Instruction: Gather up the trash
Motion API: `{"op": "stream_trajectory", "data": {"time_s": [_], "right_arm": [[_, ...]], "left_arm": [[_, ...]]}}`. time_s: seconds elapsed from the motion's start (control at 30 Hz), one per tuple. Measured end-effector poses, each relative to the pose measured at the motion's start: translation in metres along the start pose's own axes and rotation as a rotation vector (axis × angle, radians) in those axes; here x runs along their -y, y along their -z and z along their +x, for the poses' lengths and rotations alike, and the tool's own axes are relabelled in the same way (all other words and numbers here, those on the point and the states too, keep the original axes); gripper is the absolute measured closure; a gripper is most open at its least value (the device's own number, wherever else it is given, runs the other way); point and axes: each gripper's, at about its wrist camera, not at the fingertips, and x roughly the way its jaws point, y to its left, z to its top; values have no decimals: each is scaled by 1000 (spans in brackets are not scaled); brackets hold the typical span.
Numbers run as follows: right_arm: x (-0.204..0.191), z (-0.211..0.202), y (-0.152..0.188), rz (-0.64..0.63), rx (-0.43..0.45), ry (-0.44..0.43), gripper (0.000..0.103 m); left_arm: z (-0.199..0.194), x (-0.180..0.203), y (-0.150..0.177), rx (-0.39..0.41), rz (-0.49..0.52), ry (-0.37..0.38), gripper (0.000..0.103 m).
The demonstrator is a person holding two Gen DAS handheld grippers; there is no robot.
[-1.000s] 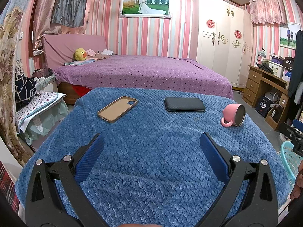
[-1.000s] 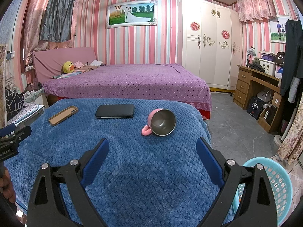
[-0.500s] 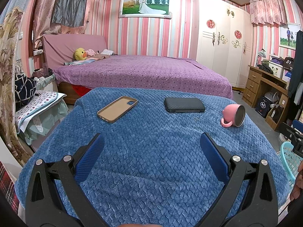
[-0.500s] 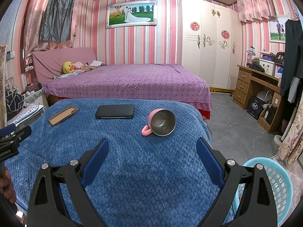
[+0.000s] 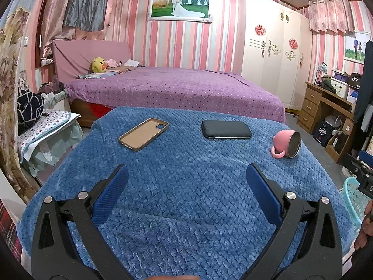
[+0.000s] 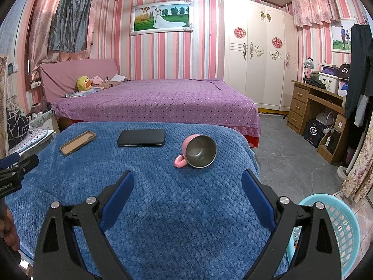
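Note:
A blue blanket (image 5: 186, 186) (image 6: 163, 198) covers a table. On it lie a tan phone case (image 5: 143, 134) (image 6: 78, 142), a black phone (image 5: 226, 129) (image 6: 141, 137) and a pink mug (image 5: 287, 144) (image 6: 197, 151) tipped on its side. A light-blue basket (image 6: 335, 228) (image 5: 354, 198) stands on the floor at the table's right. My left gripper (image 5: 186, 182) hovers open over the near blanket, empty. My right gripper (image 6: 187, 184) is open too, just short of the mug, with nothing between its fingers.
A purple bed (image 5: 177, 88) stands behind the table. A white wardrobe (image 6: 256, 58) and a wooden desk (image 6: 314, 116) line the right wall. A cluttered stand with a dotted cloth (image 5: 44, 126) is at the left. Grey floor (image 6: 291, 158) runs to the right.

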Motion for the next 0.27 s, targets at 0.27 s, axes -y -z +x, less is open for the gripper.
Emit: {"op": "stream_trajectory", "data": {"time_s": [0.27], "right_arm": [[1,2,1,2,-6,-1,12]], "left_arm": [[1,-3,-2,2,-1,0,5]]}}
